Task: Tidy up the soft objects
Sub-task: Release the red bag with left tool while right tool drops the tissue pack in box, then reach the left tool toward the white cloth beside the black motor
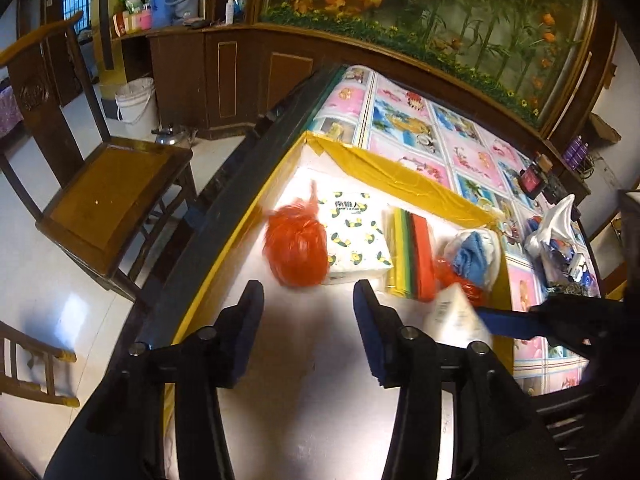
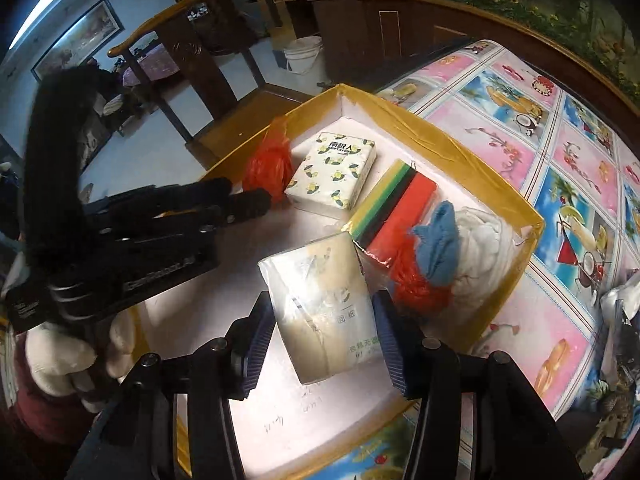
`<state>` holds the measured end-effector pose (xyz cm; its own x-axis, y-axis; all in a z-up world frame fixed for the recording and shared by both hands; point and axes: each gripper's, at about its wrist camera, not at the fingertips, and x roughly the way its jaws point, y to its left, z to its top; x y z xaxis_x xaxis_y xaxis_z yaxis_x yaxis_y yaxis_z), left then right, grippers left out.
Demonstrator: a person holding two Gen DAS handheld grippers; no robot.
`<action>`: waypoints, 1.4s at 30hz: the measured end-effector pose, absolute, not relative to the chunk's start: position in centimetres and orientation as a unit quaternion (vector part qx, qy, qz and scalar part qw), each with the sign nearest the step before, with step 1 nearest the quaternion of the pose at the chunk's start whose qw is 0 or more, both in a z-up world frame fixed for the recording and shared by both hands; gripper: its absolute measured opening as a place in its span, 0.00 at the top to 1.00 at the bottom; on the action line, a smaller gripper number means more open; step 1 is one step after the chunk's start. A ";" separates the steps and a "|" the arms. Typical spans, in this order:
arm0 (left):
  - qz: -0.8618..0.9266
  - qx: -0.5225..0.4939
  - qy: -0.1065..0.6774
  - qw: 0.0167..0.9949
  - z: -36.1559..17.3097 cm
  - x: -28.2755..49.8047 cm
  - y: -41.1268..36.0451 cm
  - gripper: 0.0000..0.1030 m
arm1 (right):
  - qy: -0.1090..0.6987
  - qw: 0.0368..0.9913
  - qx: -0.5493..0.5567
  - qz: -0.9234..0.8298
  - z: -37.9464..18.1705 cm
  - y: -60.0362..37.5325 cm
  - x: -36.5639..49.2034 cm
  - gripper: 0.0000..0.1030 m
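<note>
The right gripper (image 2: 322, 340) clamps a pale tissue pack (image 2: 320, 312) over the tray (image 2: 448, 136), near its front edge, long axis pointing away toward the sponges (image 2: 394, 210). The left gripper (image 1: 308, 320) (jaws apart, empty) hangs behind the red bag (image 1: 296, 248)

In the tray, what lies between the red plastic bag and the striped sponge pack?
The lemon-print tissue pack lies between the red plastic bag and the striped sponge pack; both views show it.

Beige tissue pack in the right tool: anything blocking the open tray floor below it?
Nothing visible. The beige tissue pack sits between the right tool's pads above bare white tray floor; the sponge stack and left tool lie off to the sides.
</note>
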<state>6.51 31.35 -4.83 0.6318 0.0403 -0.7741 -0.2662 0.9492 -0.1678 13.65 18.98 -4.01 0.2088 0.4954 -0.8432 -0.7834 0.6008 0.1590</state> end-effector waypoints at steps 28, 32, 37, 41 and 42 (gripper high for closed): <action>-0.026 -0.134 0.388 0.911 -1.1 -1.1 14.4 0.41 | 0.328 0.899 -0.073 0.280 -0.7 -5.9 2.4 0.25; -0.030 -0.121 0.404 0.906 -1.9 -0.8 12.6 0.41 | 0.332 0.907 -0.052 0.256 -1.2 -8.7 3.1 0.24; -0.034 -0.109 0.412 0.904 -2.2 -0.6 11.2 0.41 | 0.343 0.908 -0.027 0.241 -2.3 -11.1 3.9 0.24; -0.031 -0.108 0.413 0.904 -2.3 -0.7 11.1 0.41 | 0.352 0.906 -0.013 0.236 -3.4 -12.1 4.3 0.24; -0.030 -0.108 0.413 0.904 -2.4 -0.7 11.1 0.41 | 0.353 0.906 -0.012 0.234 -3.6 -12.2 4.5 0.24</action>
<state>-0.73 11.08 -2.36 0.6572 -0.1439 -0.7399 -0.0349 0.9747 -0.2207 4.47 -12.24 -3.64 0.6409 0.4157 -0.6453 -0.4325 0.8901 0.1437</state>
